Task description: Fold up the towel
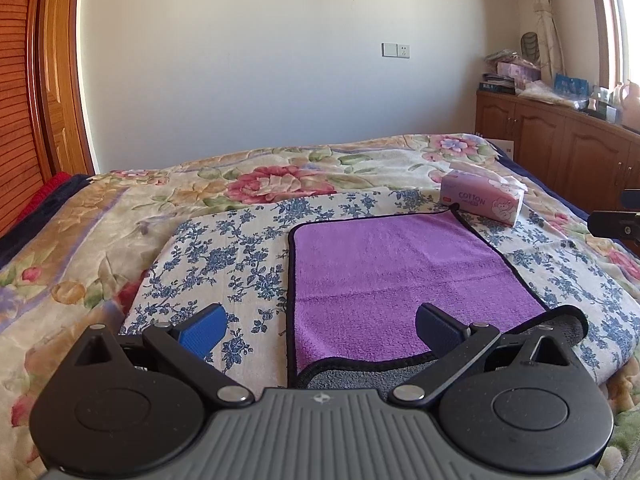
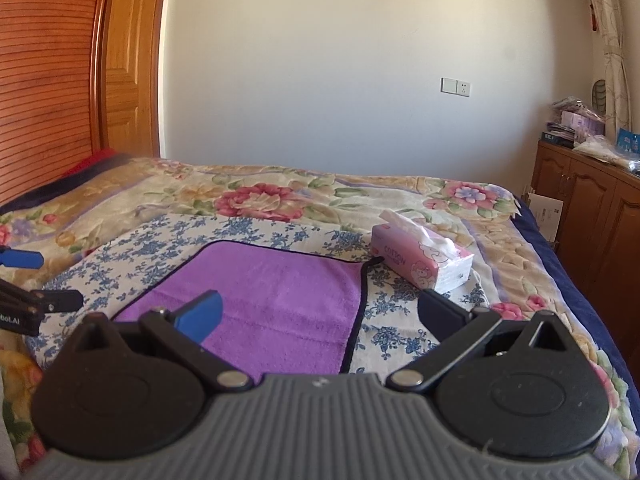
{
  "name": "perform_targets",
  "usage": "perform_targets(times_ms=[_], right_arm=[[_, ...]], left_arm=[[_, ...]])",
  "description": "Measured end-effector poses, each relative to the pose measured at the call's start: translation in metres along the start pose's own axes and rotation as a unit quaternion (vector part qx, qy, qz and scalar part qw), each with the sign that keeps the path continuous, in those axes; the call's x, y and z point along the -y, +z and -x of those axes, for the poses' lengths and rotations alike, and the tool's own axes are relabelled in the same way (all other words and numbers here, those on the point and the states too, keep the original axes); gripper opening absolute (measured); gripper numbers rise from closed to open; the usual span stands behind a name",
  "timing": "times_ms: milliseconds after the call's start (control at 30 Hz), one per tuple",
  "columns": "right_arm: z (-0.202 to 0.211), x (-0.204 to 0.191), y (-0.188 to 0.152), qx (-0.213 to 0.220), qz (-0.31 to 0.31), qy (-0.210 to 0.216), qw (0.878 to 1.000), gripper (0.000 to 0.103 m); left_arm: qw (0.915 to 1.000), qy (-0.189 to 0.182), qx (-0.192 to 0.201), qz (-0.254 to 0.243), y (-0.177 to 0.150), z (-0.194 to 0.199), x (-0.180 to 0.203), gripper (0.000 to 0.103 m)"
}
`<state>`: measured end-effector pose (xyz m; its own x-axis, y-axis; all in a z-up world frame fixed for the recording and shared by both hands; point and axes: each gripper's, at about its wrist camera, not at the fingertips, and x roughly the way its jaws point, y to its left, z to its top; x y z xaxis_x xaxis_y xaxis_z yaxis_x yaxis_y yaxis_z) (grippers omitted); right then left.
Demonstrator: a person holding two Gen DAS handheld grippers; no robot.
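Observation:
A purple towel (image 1: 396, 276) with a dark border lies spread flat on a blue-flowered cloth (image 1: 224, 264) on the bed. Its near edge is turned up and shows a grey underside (image 1: 360, 378). My left gripper (image 1: 320, 328) is open, just above the towel's near left corner. In the right wrist view the towel (image 2: 276, 304) lies ahead and left. My right gripper (image 2: 320, 316) is open, above the towel's near right edge. The left gripper's fingers (image 2: 24, 260) show at the far left of that view.
A pink tissue box (image 1: 482, 198) sits past the towel's far right corner; it also shows in the right wrist view (image 2: 420, 260). A floral bedspread (image 1: 120, 216) covers the bed. A wooden cabinet (image 1: 560, 140) stands at right, a wooden door (image 2: 128, 60) at left.

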<state>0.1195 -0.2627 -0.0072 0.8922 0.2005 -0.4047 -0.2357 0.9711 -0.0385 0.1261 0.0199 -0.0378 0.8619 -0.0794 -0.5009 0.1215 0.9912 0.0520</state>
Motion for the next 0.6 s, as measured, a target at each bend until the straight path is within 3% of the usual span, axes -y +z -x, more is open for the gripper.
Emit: perform_targets(times_ms=[600], right_arm=[[-0.028,0.007,-0.008,-0.061,-0.001,0.012,0.998,0.103]], left_arm=[[0.9991,-0.011,-0.039,0.008,-0.007,-0.028,-0.009,0.091]])
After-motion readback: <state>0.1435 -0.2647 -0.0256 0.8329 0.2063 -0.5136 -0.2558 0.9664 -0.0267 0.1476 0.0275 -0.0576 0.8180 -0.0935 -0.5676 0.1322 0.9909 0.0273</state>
